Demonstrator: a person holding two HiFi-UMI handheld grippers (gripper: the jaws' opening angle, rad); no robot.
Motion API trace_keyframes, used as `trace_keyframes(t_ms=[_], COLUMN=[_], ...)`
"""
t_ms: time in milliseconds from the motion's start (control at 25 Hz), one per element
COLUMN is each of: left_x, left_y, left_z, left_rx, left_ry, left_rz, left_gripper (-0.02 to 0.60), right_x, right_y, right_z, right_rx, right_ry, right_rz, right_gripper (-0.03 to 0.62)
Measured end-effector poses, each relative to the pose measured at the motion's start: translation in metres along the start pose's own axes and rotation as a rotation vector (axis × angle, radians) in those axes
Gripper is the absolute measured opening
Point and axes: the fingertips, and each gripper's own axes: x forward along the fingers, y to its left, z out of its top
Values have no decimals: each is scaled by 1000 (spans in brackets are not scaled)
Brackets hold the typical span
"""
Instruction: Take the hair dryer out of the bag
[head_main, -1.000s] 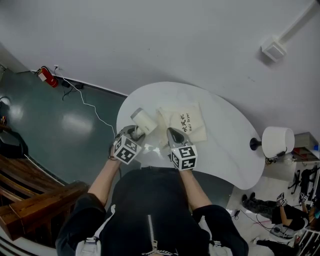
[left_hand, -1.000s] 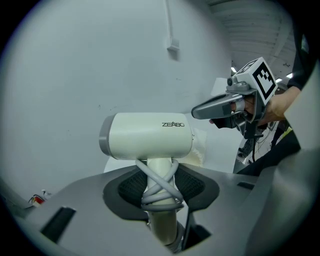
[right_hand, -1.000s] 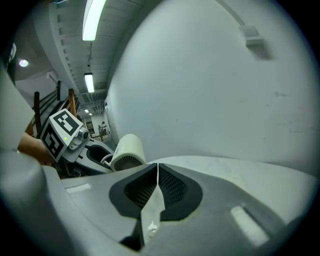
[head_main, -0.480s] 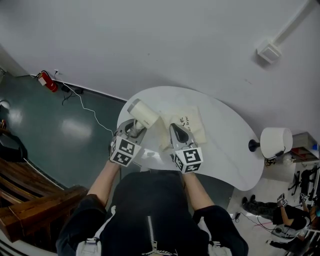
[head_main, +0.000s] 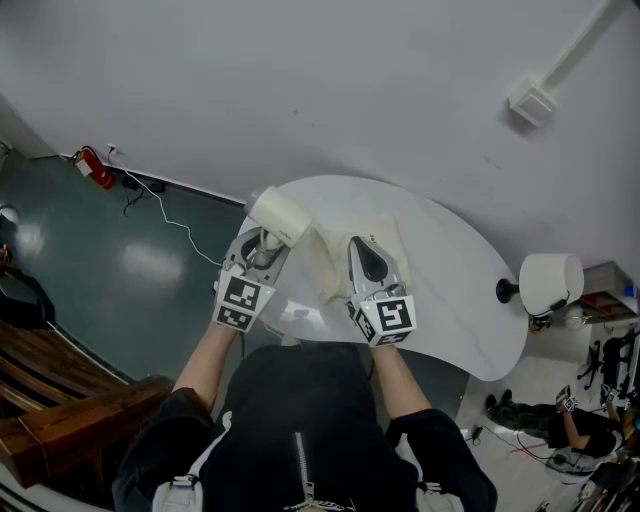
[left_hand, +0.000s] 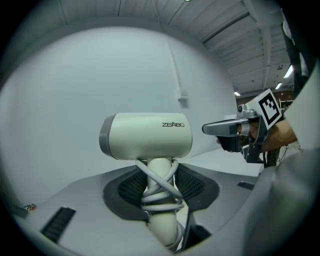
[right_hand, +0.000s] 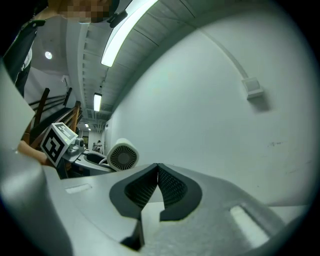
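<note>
Gripping the dryer (head_main: 278, 214) by its handle, the left gripper (head_main: 263, 240) holds it upright and clear of the bag (head_main: 333, 262), over the far left edge of the table (head_main: 455, 290). Its jaws clamp the handle low down, where the grey cord (left_hand: 159, 194) is wound round it in crossing loops. The barrel lies level above them, its brand lettering facing the left gripper view. Just to the right, the right gripper (head_main: 360, 243) has its jaws clenched, the pads meeting at the tips and pinching the bag's pale cloth. The bag is bunched up round that gripper over the middle of the table; whether its lower folds touch the top cannot be told. In the right gripper view the dryer's round rear grille (right_hand: 123, 157) shows at left, with the left gripper's marker cube (right_hand: 54, 142) just beside it. A red extinguisher (head_main: 92, 166) lies on the floor by the wall, well apart from the table's left edge.
</note>
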Motion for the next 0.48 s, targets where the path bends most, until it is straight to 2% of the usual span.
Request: trace_keyframes(t_ms=[240,480], left_x=[-5,-7], left_y=[10,17], left_z=[11,9], left_rx=[-9,-5], left_ry=[-42,-35], left_rz=[16,13], left_gripper=[178,178], right_x=[1,0], right_y=[5,7], right_z=[6,6], right_rx=[-16,-2], right_ry=[-12,-15], right_rz=[6,6], right_gripper=[3,3])
